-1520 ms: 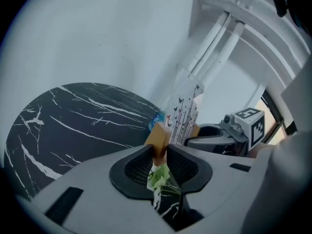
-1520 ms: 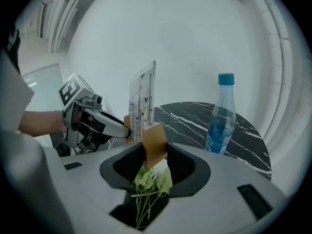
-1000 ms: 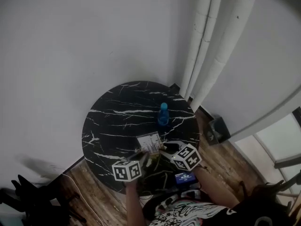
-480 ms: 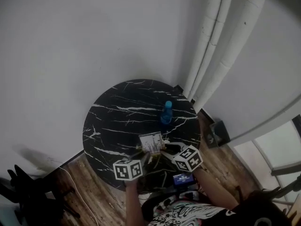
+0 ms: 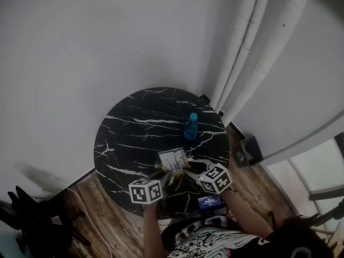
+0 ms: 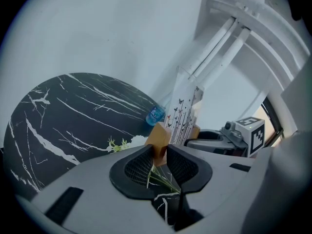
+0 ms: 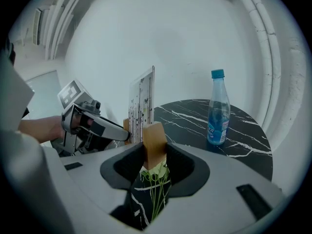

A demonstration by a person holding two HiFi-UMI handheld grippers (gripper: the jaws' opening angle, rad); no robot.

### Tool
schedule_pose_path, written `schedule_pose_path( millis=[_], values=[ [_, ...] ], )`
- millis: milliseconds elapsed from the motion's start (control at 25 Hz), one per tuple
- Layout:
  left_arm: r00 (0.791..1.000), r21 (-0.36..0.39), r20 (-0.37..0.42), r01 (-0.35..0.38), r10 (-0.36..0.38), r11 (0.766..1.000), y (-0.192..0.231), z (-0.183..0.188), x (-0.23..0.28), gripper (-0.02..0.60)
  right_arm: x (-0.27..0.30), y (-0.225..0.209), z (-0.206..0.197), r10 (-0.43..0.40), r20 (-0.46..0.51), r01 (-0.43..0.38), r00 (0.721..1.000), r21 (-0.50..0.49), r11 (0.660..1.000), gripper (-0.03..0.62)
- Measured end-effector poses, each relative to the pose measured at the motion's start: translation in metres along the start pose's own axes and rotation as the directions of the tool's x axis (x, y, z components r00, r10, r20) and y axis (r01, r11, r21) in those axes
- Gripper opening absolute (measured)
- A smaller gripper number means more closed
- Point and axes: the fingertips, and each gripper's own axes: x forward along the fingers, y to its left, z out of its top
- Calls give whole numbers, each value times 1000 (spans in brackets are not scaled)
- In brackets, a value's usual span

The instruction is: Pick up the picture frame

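Note:
The picture frame is a clear upright panel printed with small butterflies, standing in two wooden end blocks near the front edge of the round table. My left gripper is shut on one wooden block. My right gripper has just been closing its jaws, and the other wooden block sits between them with both pads against it. Each gripper shows in the other's view, the left gripper and the right gripper at opposite ends of the panel.
A blue plastic bottle stands behind the frame, toward the table's right. The black marble-patterned table sits in a corner of white walls with vertical pipes. Wooden floor lies around it.
Only the head view has shifted a little. Both grippers and the frame stay where they were.

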Motion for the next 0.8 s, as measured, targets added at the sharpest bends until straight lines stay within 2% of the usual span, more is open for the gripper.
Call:
schedule_pose_path(
  millis=[280,800],
  values=[
    [1000,45,-4,-28,28,999,0,2,2,96,1,-2,1,2,-4,-2,1000,-17,1000,146],
    [1000,17,-11,-20,20,1000,7,4,4,97,9,-5,2,14,-11,-14,1000,-7,1000,146]
  ],
)
